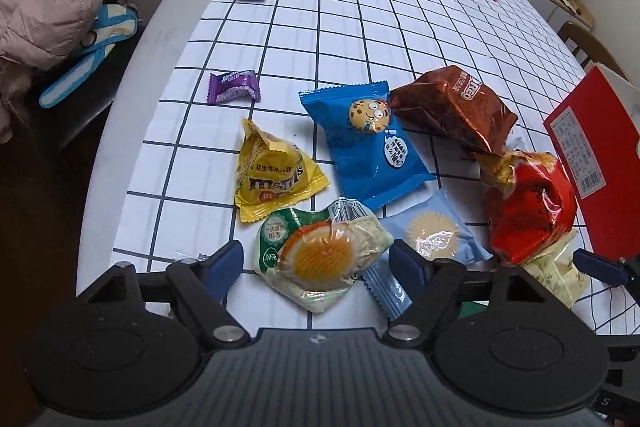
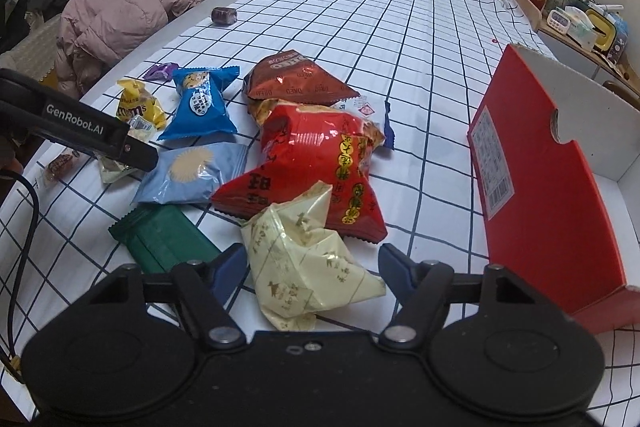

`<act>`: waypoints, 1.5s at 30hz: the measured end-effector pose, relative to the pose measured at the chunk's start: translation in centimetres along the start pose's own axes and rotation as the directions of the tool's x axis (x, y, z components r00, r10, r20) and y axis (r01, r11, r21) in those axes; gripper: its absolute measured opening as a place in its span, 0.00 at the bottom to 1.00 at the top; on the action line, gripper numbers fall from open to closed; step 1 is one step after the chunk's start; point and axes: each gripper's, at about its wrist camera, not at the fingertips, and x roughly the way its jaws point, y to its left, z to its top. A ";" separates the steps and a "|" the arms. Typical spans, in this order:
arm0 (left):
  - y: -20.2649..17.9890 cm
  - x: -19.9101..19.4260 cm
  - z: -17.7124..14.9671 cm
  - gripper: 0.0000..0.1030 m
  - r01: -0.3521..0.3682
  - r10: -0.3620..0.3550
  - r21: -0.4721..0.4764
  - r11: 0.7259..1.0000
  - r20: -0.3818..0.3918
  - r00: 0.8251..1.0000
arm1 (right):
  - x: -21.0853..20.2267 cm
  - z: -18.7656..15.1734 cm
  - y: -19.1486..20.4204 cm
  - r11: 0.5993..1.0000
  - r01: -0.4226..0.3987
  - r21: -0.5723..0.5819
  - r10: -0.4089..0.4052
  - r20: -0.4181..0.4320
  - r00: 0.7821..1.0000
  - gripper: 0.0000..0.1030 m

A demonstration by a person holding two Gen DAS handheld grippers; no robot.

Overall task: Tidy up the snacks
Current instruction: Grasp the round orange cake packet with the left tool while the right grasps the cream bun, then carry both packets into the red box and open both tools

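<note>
Left tool (image 1: 316,259) straddles orange-slice packet (image 1: 320,259); right tool (image 2: 312,267) straddles cream packet (image 2: 304,259)

Both wrist cameras look steeply down, close over one snack pile (image 1: 400,167).

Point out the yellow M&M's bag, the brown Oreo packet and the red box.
yellow M&M's bag (image 1: 276,179), left wrist view, on the printed logo on its front.
brown Oreo packet (image 2: 298,79), right wrist view, on the middle of its foil face.
red box (image 2: 536,195), right wrist view, on its red outer wall.
</note>
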 end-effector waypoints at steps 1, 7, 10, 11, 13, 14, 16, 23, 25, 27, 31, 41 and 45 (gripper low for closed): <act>-0.1 0.0 0.0 0.72 -0.004 0.004 0.006 1.000 0.002 1.000 | 0.0 0.0 0.0 1.000 0.002 -0.005 -0.002 0.001 1.000 0.66; -0.4 0.0 0.1 0.63 0.001 -0.001 0.011 1.000 0.008 1.000 | -0.2 0.1 0.5 1.000 -0.002 -0.031 0.002 -0.006 1.000 0.46; -0.3 -0.1 0.1 0.55 -0.006 0.006 0.016 1.000 0.012 1.000 | -0.5 0.0 0.6 1.000 -0.011 -0.026 0.011 -0.009 1.000 0.38; -0.2 -0.2 0.1 0.55 -0.007 0.007 0.013 1.000 0.010 1.000 | -0.6 0.0 0.5 1.000 -0.011 -0.022 0.011 -0.015 1.000 0.37; -0.1 -0.4 0.0 0.50 -0.006 0.006 0.007 1.000 0.014 1.000 | -1.1 -0.2 0.4 1.000 -0.012 -0.011 0.012 -0.015 1.000 0.36; -0.1 -0.4 0.0 0.46 -0.007 0.007 0.009 1.000 0.017 1.000 | -1.4 -0.3 0.4 1.000 -0.013 -0.006 0.013 -0.012 1.000 0.34; 0.0 -0.7 -0.1 0.45 -0.008 0.008 0.007 1.000 0.018 1.000 | -2.0 -0.5 0.1 1.000 -0.014 0.014 0.014 -0.008 1.000 0.34; -0.2 -2.5 -0.3 0.44 0.025 -0.025 0.005 1.000 0.045 0.999 | -4.6 -1.0 -0.8 0.994 -0.031 0.106 0.029 0.018 0.999 0.33; -0.3 -3.3 -0.5 0.44 0.038 -0.038 0.002 0.999 0.053 0.998 | -5.7 -1.1 -0.9 0.992 -0.033 0.122 0.029 0.035 0.999 0.33; -0.6 -4.3 -0.6 0.44 0.044 -0.044 0.006 0.999 0.062 0.997 | -6.8 -1.0 -1.0 0.990 -0.039 0.136 0.032 0.051 0.998 0.33; -1.6 -6.4 -0.9 0.44 0.059 -0.061 0.023 0.998 0.080 0.995 | -9.4 -0.8 -1.3 0.988 -0.040 0.150 0.027 0.090 0.996 0.33; -6.2 -11.0 -0.3 0.44 0.099 -0.110 0.090 0.991 0.128 0.986 | -14.4 0.2 -4.4 0.978 -0.033 0.206 -0.002 0.167 0.986 0.33; -9.3 -12.2 0.3 0.44 0.118 -0.134 0.117 0.986 0.145 0.980 | -15.6 0.6 -6.8 0.975 -0.035 0.218 -0.008 0.191 0.982 0.33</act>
